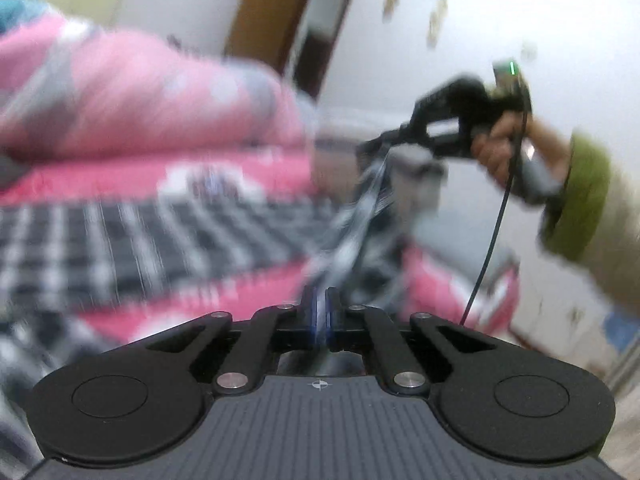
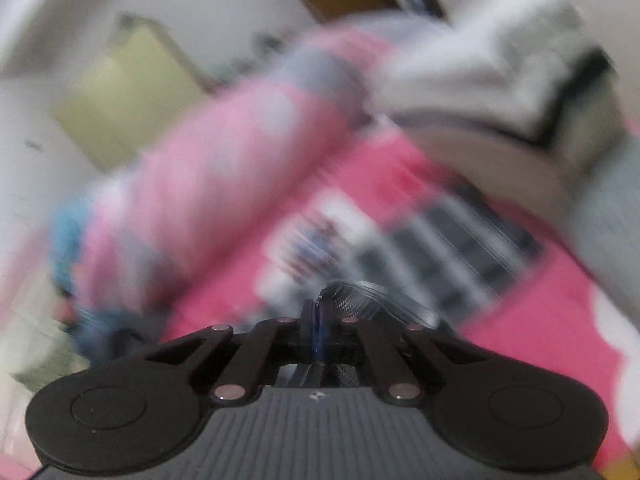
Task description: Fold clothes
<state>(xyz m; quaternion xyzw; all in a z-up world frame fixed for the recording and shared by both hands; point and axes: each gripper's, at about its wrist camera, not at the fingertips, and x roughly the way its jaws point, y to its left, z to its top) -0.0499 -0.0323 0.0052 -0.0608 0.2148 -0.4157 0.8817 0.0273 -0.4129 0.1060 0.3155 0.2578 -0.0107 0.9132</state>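
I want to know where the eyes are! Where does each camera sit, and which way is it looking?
Left wrist view: sits on the left tongs, looking along them at the checked cloth they pinch on the pink bed; shows the right tongs and the person's hand.
Right wrist view: sits on the right tongs, tilted down over the bed; shows only its own tongs, pinching cloth.
Both views share the cloth, the bed and the rolled pink blanket.
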